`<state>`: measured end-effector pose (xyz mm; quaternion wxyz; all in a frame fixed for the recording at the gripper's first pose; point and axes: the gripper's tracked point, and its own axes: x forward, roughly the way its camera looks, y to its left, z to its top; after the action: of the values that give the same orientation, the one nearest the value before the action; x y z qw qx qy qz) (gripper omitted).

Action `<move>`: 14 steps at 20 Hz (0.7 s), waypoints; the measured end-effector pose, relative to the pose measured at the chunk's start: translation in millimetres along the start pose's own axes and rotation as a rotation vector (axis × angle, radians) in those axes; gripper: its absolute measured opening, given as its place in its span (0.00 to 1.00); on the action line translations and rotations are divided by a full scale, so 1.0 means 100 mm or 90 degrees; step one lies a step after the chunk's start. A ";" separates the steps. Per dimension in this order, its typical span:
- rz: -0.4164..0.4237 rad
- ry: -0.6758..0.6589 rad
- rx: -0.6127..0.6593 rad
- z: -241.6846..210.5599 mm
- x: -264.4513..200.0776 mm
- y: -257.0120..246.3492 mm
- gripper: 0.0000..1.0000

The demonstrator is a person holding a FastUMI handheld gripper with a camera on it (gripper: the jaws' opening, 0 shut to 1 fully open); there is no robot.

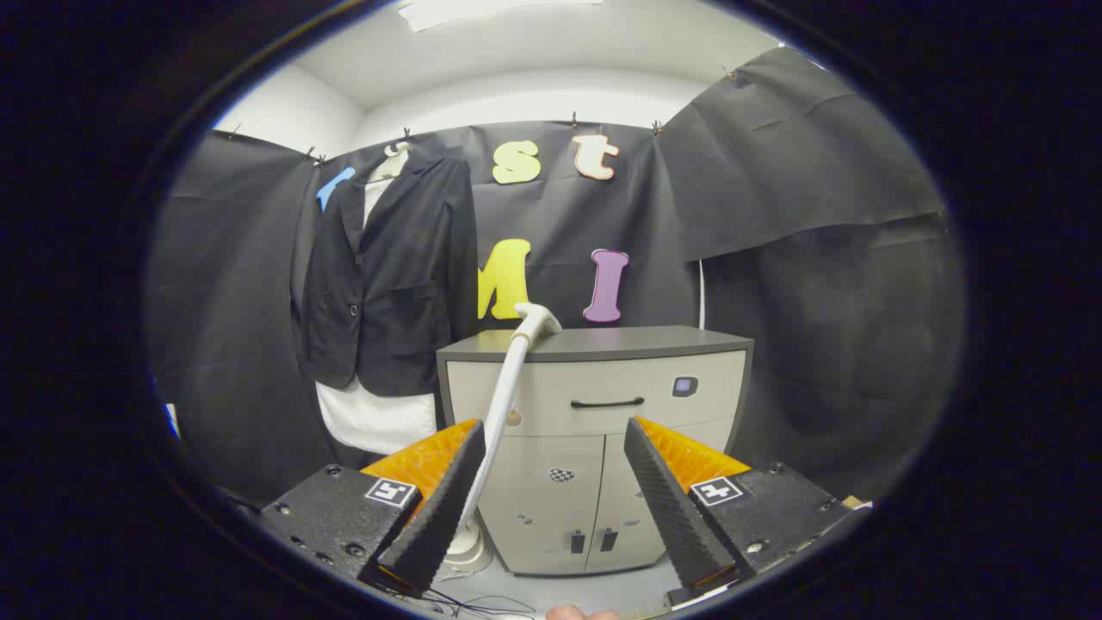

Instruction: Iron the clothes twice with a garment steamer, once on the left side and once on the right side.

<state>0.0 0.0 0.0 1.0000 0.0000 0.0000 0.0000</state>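
The claw [555,448] stands wide, its two black ribbed fingers [443,504] spread well apart with orange sides showing behind them, and nothing is held between them. Just ahead, rising past the inner edge of the left finger, is the garment steamer [508,392]: a white wand with its pale head [538,320] tipped over the top edge of a cabinet [594,448], and its round white base [469,547] sits low on the floor beside the cabinet's left foot. The wand leans against the cabinet front and is close to the left finger, though whether it touches that finger is hard to tell.

The cabinet lies beyond the fingers; it has a dark grey top, a light front with a drawer carrying a black handle [607,402], and two doors below.

To the left of the cabinet, on the black cloth wall, hangs a dark jacket [392,275] over a white shirt [374,418] whose hem hangs out below the jacket. The jacket hangs clear of the steamer head and well beyond the fingers.

A fingertip of the person's hand [581,613] peeks in below the claw, next to some thin dark wires [469,603] on the floor
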 end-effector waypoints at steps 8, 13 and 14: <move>0.004 0.021 -0.007 -0.04 -0.04 -0.11 1.00; 0.007 0.024 0.007 0.02 -0.04 -0.09 1.00; 0.006 0.025 0.007 0.05 -0.04 -0.08 1.00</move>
<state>-4.0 -8.4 5.2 0.9998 0.0053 0.0198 0.0044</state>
